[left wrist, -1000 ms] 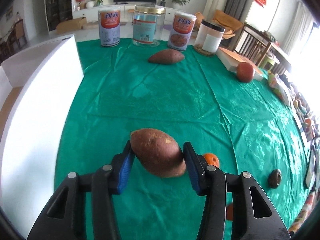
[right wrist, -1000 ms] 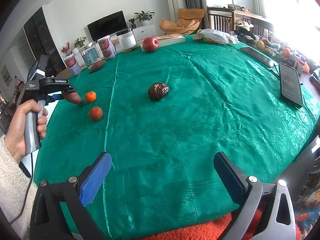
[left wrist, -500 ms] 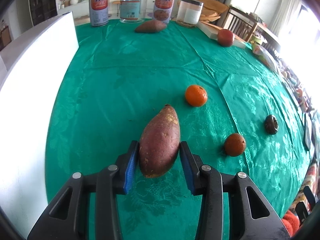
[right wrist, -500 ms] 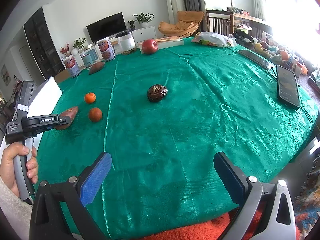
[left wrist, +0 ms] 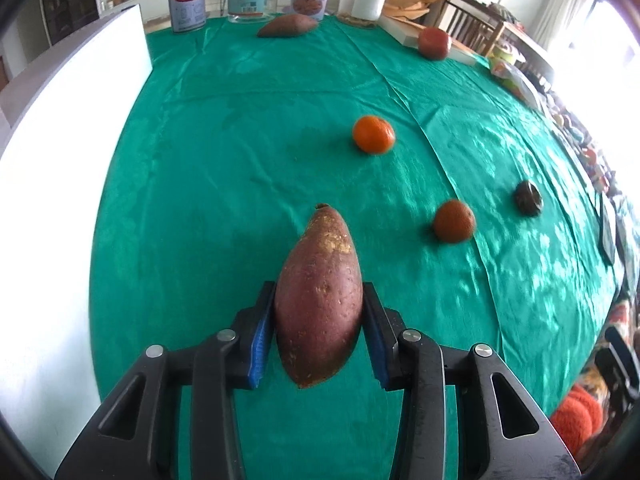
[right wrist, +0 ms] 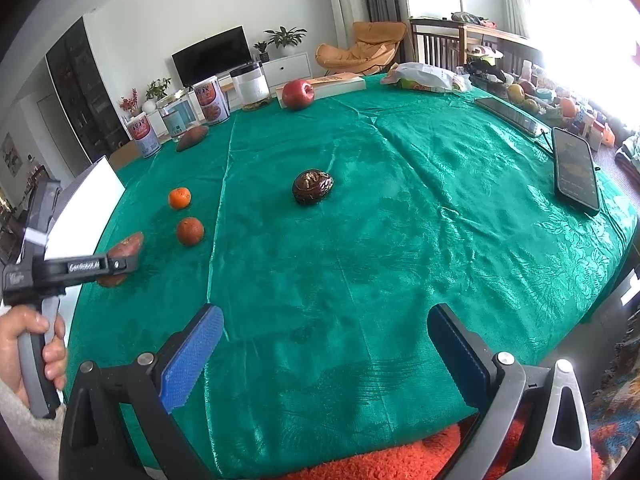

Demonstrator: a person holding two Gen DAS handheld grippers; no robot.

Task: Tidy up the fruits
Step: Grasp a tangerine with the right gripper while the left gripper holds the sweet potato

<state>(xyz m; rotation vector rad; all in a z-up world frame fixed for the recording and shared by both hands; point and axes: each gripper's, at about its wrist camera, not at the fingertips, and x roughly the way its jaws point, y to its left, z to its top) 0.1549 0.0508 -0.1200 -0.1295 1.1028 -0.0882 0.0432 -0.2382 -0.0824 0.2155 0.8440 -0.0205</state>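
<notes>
The left gripper holds a big sweet potato tight between its blue pads. The sweet potato points away toward the far side and sits near the left edge of the green tablecloth. I cannot tell if it touches the cloth or hangs just above it.

The right gripper is open wide with nothing in it, at the near edge of the table.

Two oranges lie to the right of the sweet potato. A second sweet potato lies far away by the cans.

It looks like the carrying step. Next, the sweet potato likely needs a spot with its match, then a gentle let-go so it does not roll.
</notes>
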